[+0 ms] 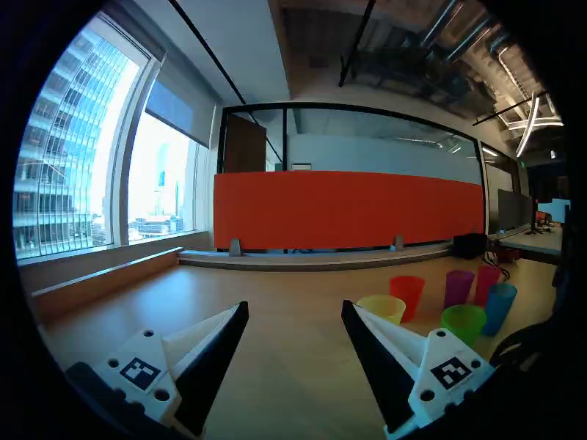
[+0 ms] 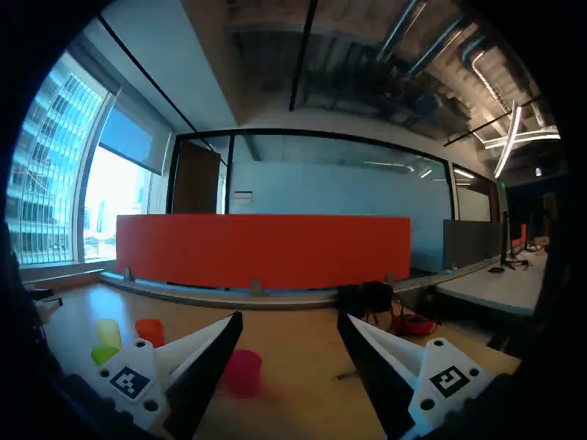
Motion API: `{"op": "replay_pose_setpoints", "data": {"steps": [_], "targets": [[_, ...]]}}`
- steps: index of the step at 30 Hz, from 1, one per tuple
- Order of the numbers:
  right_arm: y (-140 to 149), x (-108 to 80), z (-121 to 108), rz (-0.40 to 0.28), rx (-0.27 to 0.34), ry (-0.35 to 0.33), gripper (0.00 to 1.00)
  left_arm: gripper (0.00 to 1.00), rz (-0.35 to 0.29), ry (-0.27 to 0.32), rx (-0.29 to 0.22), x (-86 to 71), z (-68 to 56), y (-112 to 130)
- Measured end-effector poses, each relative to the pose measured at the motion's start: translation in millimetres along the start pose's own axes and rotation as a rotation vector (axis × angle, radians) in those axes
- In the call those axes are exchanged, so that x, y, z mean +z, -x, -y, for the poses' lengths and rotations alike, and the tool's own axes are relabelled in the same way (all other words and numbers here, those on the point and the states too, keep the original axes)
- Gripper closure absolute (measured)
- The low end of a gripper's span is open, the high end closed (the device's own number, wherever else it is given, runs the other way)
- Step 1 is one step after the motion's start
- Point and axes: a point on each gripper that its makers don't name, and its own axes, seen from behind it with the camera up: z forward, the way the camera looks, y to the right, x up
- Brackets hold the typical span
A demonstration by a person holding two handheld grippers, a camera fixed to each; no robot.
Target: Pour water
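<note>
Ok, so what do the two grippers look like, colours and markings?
Both match. The left gripper and right gripper each have two wedge-shaped fingers tapering to points, white on the outside with black inner faces. Each finger carries a square black-and-white marker with small round holes around it.

Six cups: one yellow [image 1: 381, 306], one red [image 1: 407, 290], one purple [image 1: 459, 287], one pink [image 1: 487, 281], one blue [image 1: 502, 305], one green [image 1: 464, 322].

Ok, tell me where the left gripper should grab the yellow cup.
Best grip the yellow cup across its wall below the rim, from the near side: it stands upright, with the red cup behind and green cup to its right.
</note>
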Motion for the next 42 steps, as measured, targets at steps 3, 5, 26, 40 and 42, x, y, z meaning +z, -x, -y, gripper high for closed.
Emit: {"op": "replay_pose_setpoints", "data": {"steps": [3, 5, 26, 40, 42], "targets": [[0.0, 0.2, 2.0, 0.001, -0.002, -0.004, 0.00, 0.06, 0.000, 0.001, 0.002, -0.1, -1.0, 0.3], [-0.6, 0.1, 3.2, 0.000, -0.003, -0.007, 0.00, 0.06, 0.000, 0.002, 0.003, -0.1, -1.2, 0.5], [10.6, 12.2, -8.2, -0.028, -0.018, -0.029, 0.00, 0.06, 0.001, 0.002, 0.004, 0.0, -2.0, 1.5], [64.0, 23.5, -3.8, -0.003, 0.065, -0.093, 0.01, 0.06, 0.002, 0.003, 0.004, 0.3, -1.5, 1.4], [68.5, 24.0, -3.2, 0.002, 0.061, -0.094, 0.01, 0.06, 0.001, 0.003, 0.004, 0.3, -1.3, 1.4]]}}
